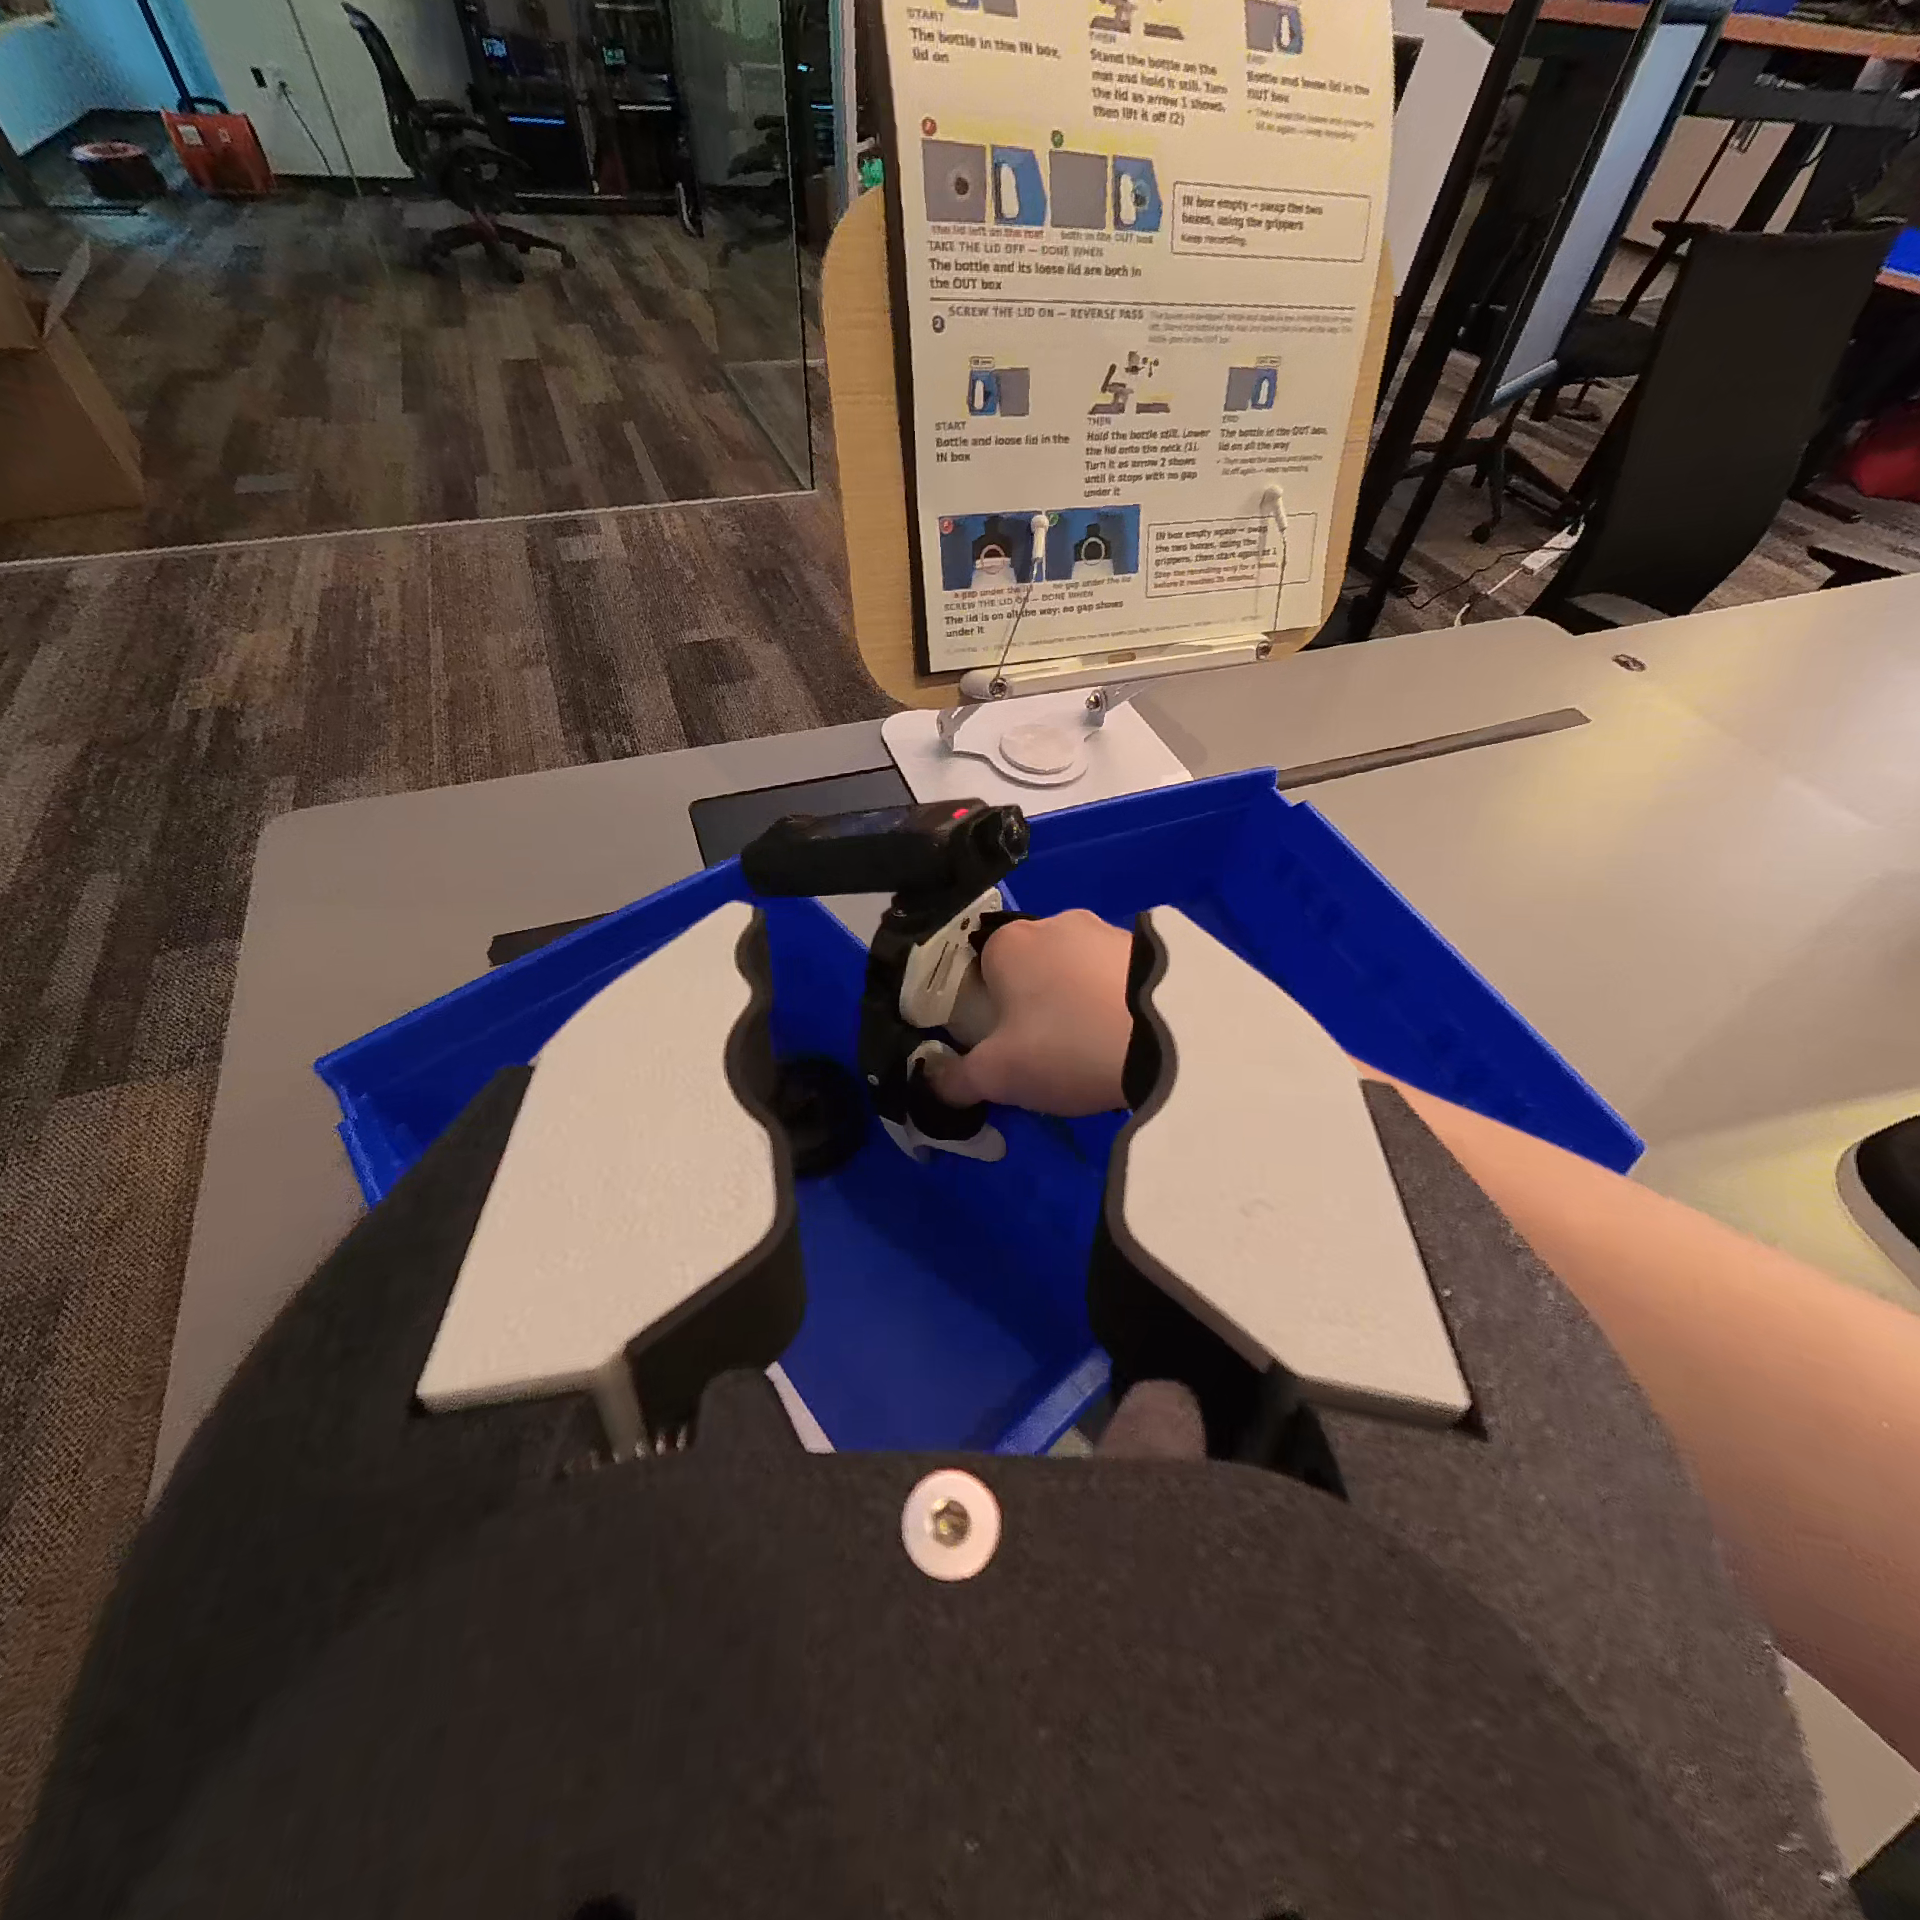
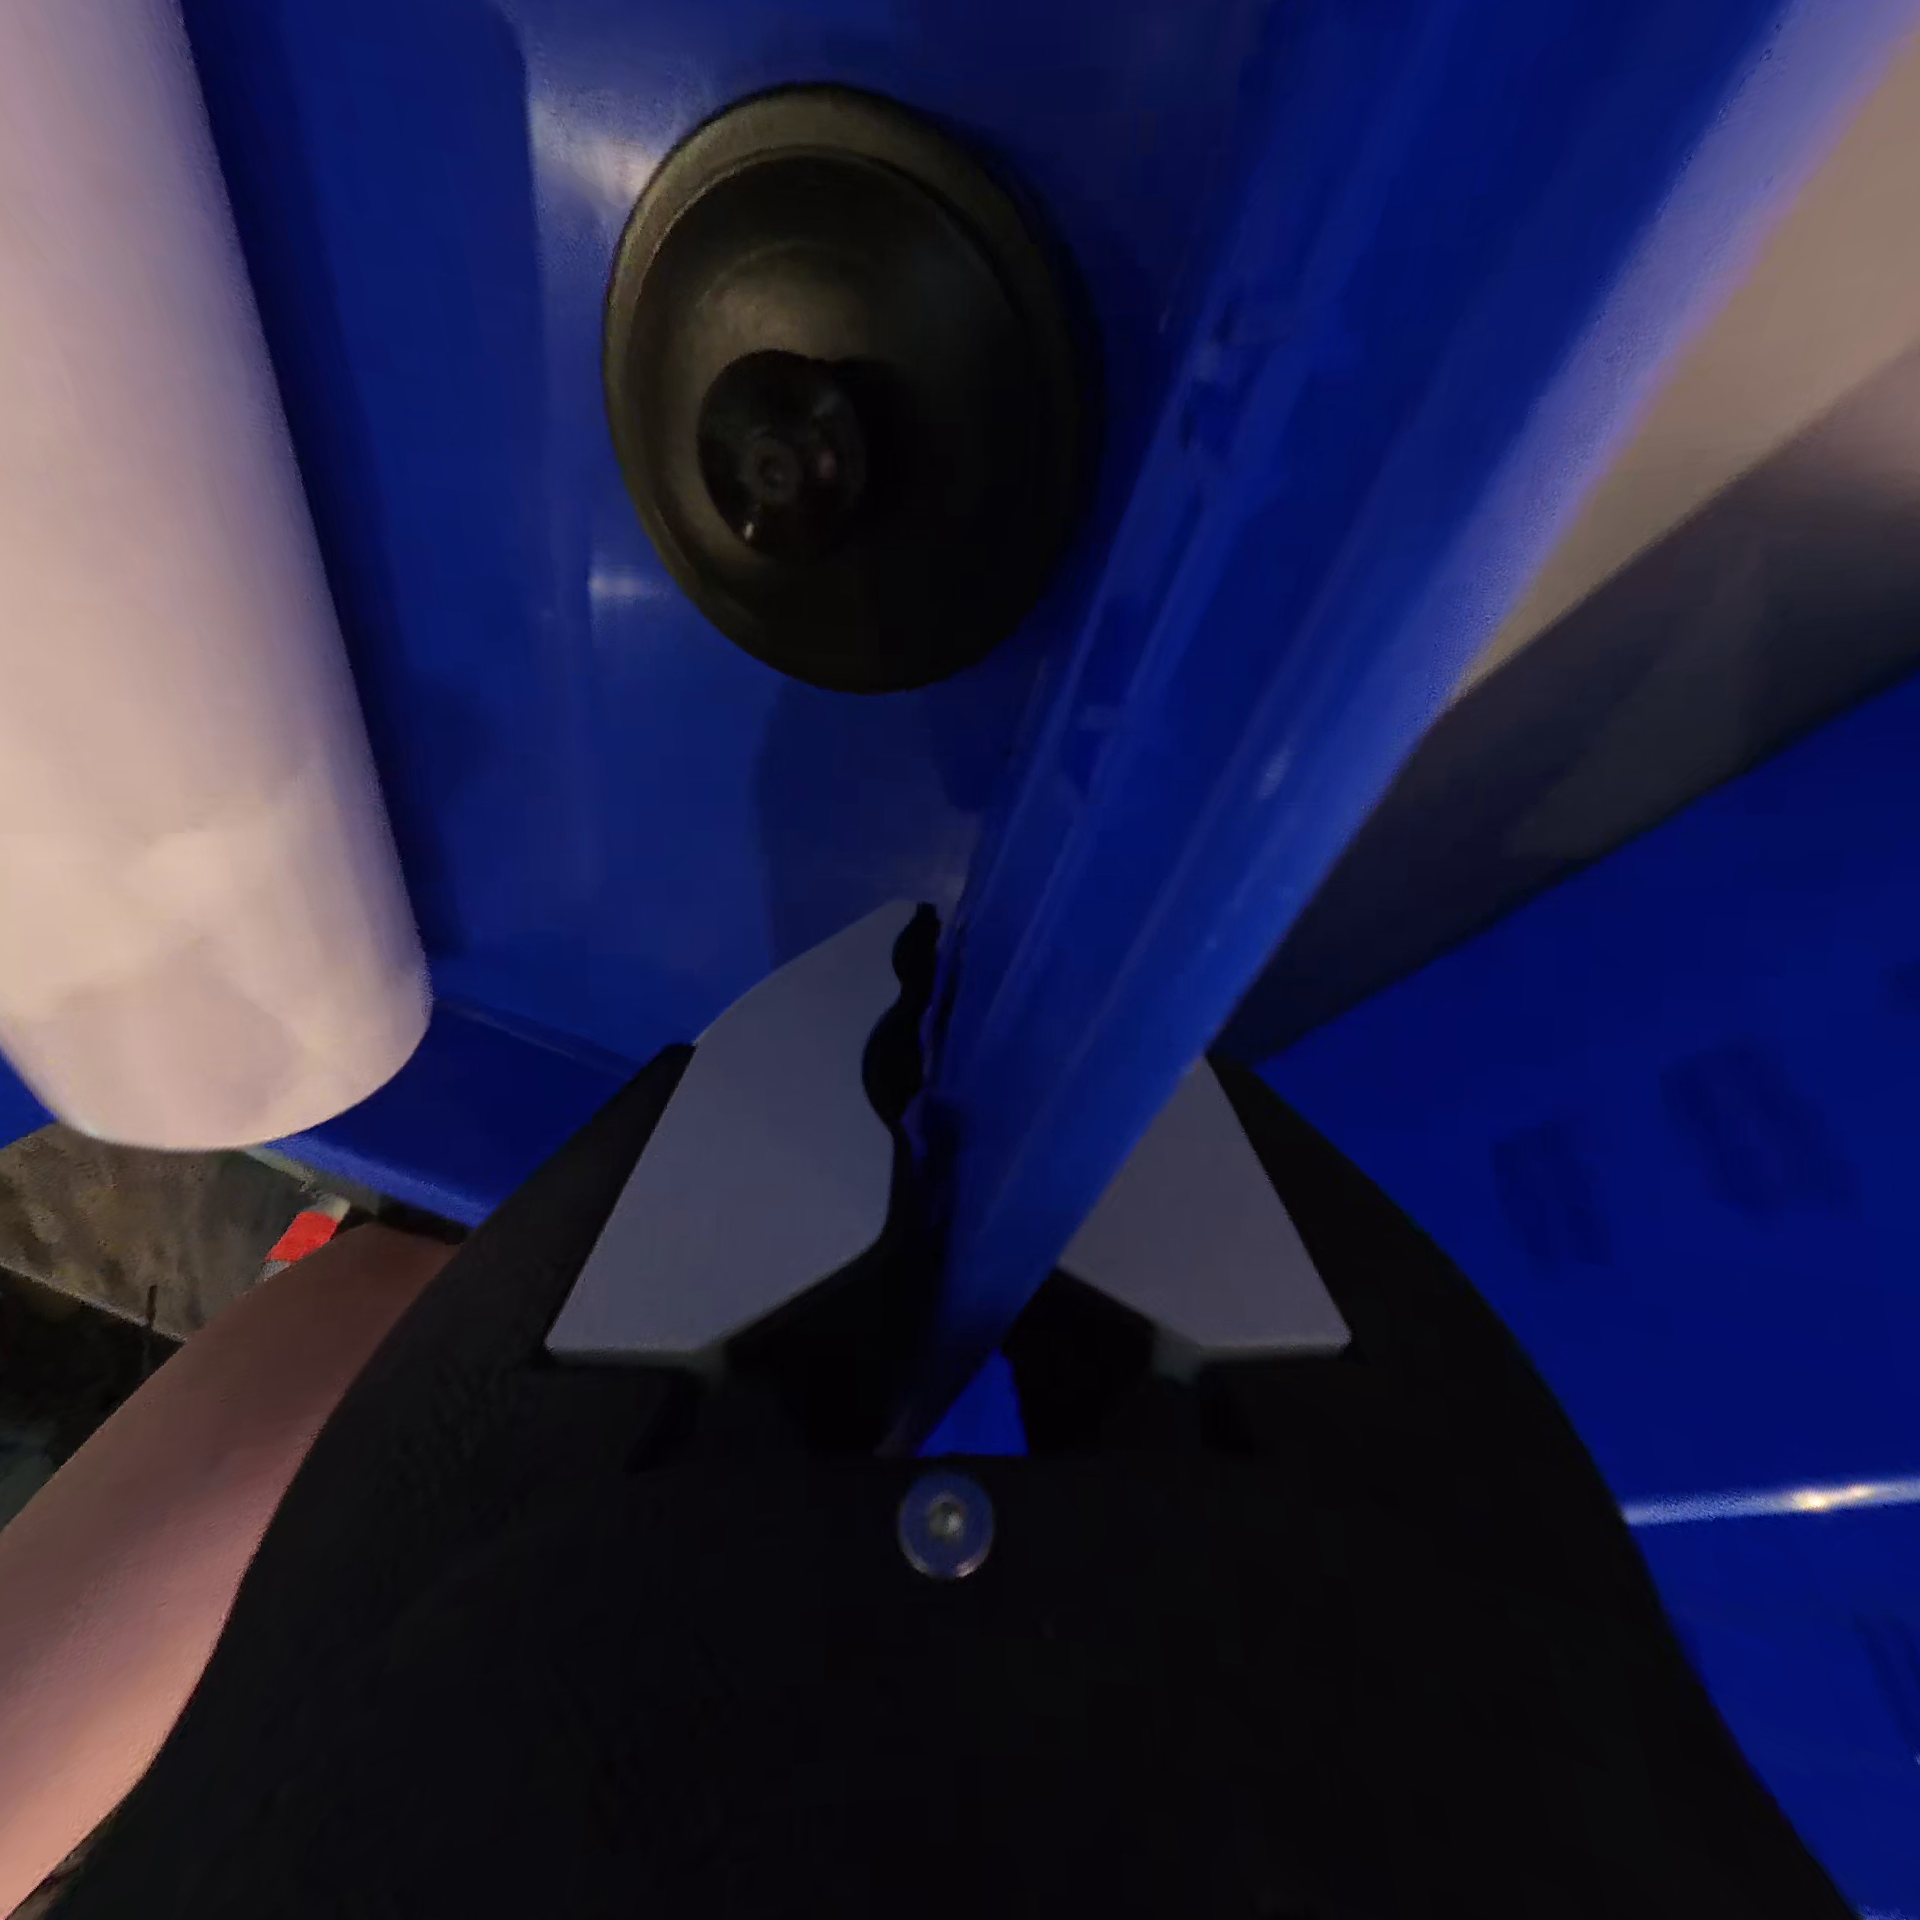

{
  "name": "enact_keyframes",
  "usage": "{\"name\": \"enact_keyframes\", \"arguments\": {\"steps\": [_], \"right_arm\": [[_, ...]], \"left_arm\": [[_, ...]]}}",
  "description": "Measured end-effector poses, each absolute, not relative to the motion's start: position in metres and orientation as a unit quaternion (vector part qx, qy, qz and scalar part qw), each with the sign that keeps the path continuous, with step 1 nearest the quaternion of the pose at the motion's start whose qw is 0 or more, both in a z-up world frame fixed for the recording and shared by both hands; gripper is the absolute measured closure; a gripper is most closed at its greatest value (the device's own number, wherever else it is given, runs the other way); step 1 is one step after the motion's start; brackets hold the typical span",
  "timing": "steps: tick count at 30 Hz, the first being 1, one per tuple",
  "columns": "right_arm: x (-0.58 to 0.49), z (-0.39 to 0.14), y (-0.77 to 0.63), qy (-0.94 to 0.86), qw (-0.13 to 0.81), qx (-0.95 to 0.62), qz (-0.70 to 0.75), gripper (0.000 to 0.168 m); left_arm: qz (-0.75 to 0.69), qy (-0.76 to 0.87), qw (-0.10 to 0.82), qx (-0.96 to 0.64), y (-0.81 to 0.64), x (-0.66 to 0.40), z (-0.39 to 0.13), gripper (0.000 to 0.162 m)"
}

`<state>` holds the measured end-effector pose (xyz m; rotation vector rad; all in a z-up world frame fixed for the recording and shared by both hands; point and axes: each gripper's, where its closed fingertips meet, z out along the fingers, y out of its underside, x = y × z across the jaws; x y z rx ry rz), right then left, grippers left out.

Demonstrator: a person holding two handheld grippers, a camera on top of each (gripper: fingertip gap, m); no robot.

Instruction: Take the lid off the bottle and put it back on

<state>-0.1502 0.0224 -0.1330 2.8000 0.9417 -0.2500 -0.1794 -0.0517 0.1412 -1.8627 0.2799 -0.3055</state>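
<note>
The left gripper (image 1: 951, 1049) hangs over the near end of a blue bin (image 1: 1351, 914), its two grey-faced fingers (image 1: 644, 1143) spread wide with nothing between them. The bin sits on a grey desk (image 1: 1558, 831), close to the left edge. Inside it, seen through the gap between the fingers, a hand (image 1: 1049, 1023) holds the right gripper (image 1: 940, 1138), which points down into the bin.

In the right wrist view, the right gripper (image 2: 940, 1101) is clamped on a blue wall (image 2: 1122, 831) of the bin: the wall runs between the two fingers (image 2: 748, 1153) and up away from them. Just left of the wall, the black lid (image 2: 842, 395) lies on the bin floor, its hollow side up. Farther left lies the white bottle (image 2: 177, 644), on its side, apart from the lid; its neck is out of view.

Beyond the bin, at the far edge of the desk, a sheet of printed instructions (image 1: 1132, 312) stands upright on a white stand (image 1: 1039, 743). Behind it are wood-pattern flooring and office chairs.
</note>
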Motion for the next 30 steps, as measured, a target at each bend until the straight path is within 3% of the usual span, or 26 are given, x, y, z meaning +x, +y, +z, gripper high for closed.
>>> {"name": "enact_keyframes", "arguments": {"steps": [7, 12, 13, 14, 15, 18, 24, 30], "right_arm": [[-0.152, -0.104, 0.037, 0.343, 0.014, 0.929, -0.135, 0.15], [-0.114, -0.006, 0.072, 0.41, -0.255, 0.868, -0.119, 0.148], [-0.09, 0.005, 0.076, 0.396, -0.284, 0.867, -0.103, 0.142], [-0.064, 0.009, 0.077, 0.376, -0.291, 0.874, -0.096, 0.122], [-0.036, 0.007, 0.08, 0.349, -0.283, 0.889, -0.086, 0.102], [0.06, -0.021, 0.095, 0.264, -0.243, 0.933, 0.013, 0.091], [0.139, -0.09, 0.073, 0.213, -0.119, 0.969, 0.04, 0.092], [0.162, -0.105, 0.065, 0.195, -0.083, 0.977, 0.011, 0.098]], "left_arm": [[-0.133, 0.116, 0.574, -0.8, -0.051, -0.184, 0.139, 0.095], [-0.135, 0.119, 0.572, -0.8, -0.051, -0.181, 0.138, 0.095], [-0.134, 0.122, 0.571, -0.801, -0.051, -0.18, 0.137, 0.095], [-0.133, 0.124, 0.569, -0.802, -0.05, -0.178, 0.137, 0.095], [-0.132, 0.125, 0.568, -0.803, -0.05, -0.176, 0.136, 0.095], [-0.128, 0.135, 0.565, -0.804, -0.049, -0.169, 0.135, 0.095], [-0.113, 0.158, 0.549, -0.813, -0.048, -0.155, 0.128, 0.093], [-0.1, 0.168, 0.537, -0.821, -0.044, -0.147, 0.121, 0.091]]}}
